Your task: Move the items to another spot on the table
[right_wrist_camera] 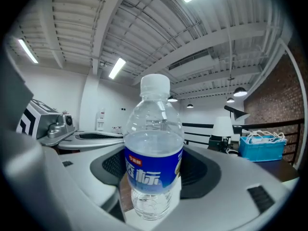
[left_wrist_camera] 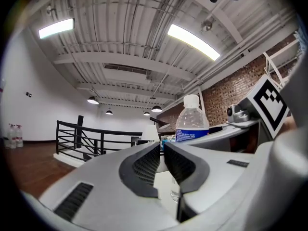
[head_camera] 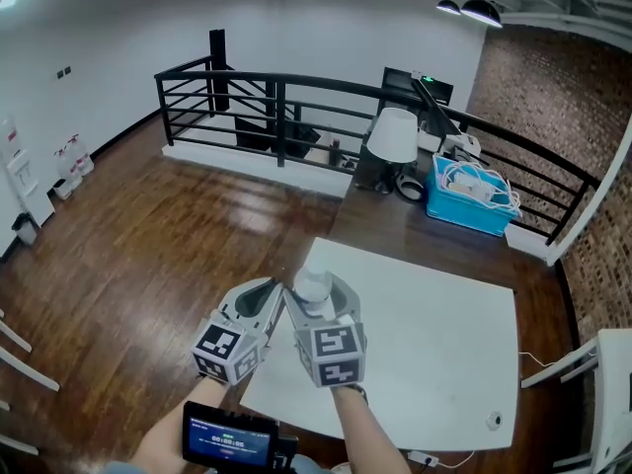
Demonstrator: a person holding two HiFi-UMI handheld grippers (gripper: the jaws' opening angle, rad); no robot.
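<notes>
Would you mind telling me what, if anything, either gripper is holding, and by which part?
The right gripper holds the water bottle by its blue-labelled middle, one pad on each side; the left gripper, jaws together, holds nothing.

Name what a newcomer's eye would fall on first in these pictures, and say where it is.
First comes the clear bottle with its blue label, upright and clamped in the right hand-held gripper over the near left corner of the white table. Next is the left hand-held gripper close beside it, jaws together and empty. Farther off, a blue bin of cables sits by the black railing.
</notes>
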